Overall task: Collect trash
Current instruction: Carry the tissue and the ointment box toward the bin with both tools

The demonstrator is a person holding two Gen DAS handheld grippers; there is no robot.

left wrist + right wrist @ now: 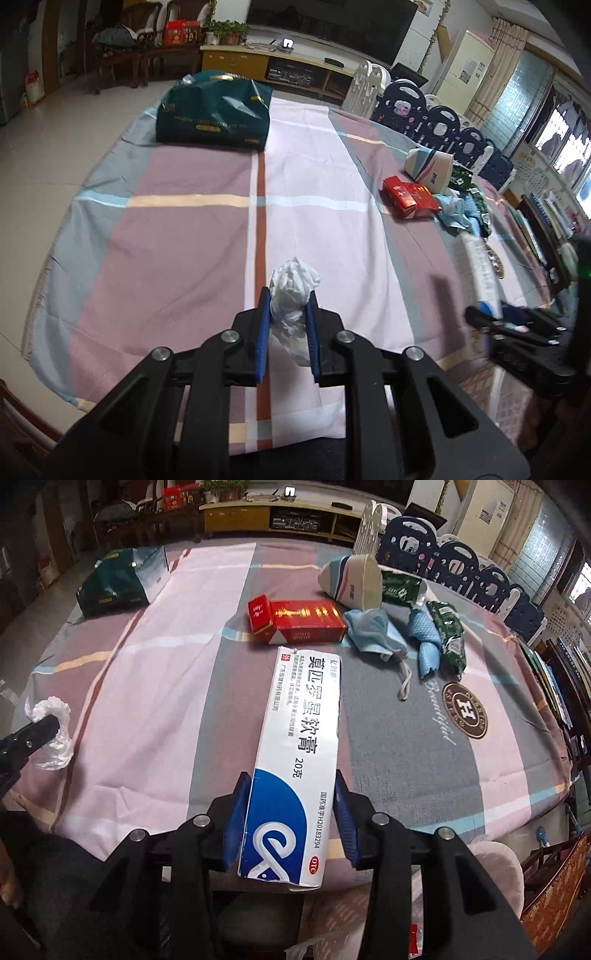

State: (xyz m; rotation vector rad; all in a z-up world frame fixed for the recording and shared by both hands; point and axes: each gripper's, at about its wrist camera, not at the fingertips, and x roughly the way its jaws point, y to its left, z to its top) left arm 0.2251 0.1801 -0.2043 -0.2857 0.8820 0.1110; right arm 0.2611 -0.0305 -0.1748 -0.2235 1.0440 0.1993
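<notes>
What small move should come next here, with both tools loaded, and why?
Probably carry the left tool, shut on the crumpled white plastic wrapper, toward the dark green plastic bag at the table's far end. The right tool already grips the long white-and-blue medicine box, so neither can pick up more before unloading.

Woven checked cloth (155, 657) covering surface, looking matt. Ointment box (295, 753) showing smooth, slightly glossy card. Crumpled white plastic wrap (291, 295) looking thin, crinkly. Red cartons (303, 622) shining glossy. Green bag (218, 107) gleaming, plastic-coated. Gripper frames showing matt black plastic.
</notes>
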